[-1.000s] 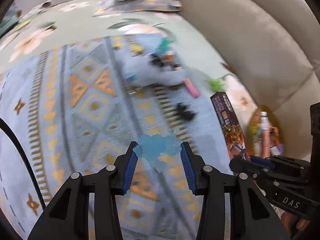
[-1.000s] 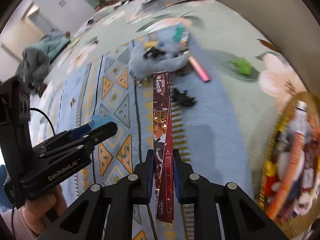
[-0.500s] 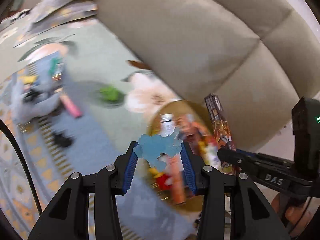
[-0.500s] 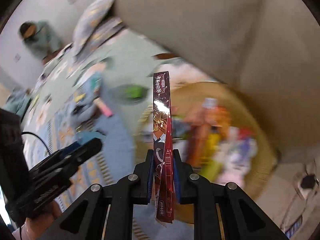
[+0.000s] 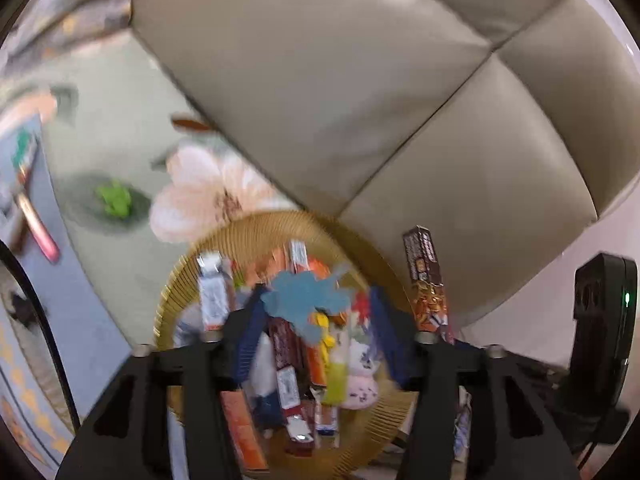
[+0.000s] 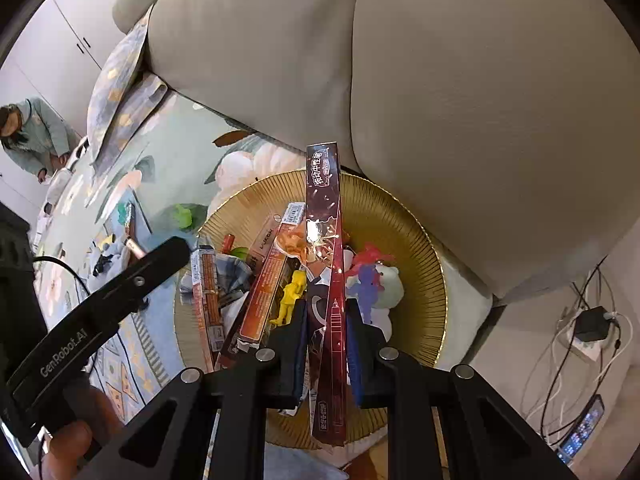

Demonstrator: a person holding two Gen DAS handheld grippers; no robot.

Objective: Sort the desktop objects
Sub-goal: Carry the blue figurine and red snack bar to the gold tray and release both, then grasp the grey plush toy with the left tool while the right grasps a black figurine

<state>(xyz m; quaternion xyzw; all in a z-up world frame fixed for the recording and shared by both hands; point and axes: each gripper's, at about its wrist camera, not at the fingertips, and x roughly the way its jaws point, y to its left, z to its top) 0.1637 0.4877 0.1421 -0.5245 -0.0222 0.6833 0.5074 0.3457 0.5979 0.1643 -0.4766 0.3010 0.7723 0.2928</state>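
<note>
My left gripper [image 5: 316, 320] is shut on a light blue toy figure [image 5: 304, 298] and holds it above the gold ribbed tray [image 5: 180, 276]. My right gripper [image 6: 326, 338] is shut on a long dark red pen box [image 6: 326, 264], held edge-up over the same gold tray [image 6: 424, 240]. The red box also shows in the left wrist view [image 5: 426, 276] at the right. The tray holds several pen boxes, small toy figures and a plush. The left gripper's body [image 6: 100, 304] crosses the right wrist view at the left.
A beige sofa cushion [image 6: 460, 100] rises right behind the tray. On the floral cover lie a green toy [image 5: 114, 200], a pink pen [image 5: 38, 226] and more small items [image 6: 108, 256]. Cables and a power strip [image 6: 588, 332] lie at the right. A person [image 6: 24, 132] sits far left.
Both grippers have swung from over the patterned cloth to over the gold tray by the sofa, each still holding its object.
</note>
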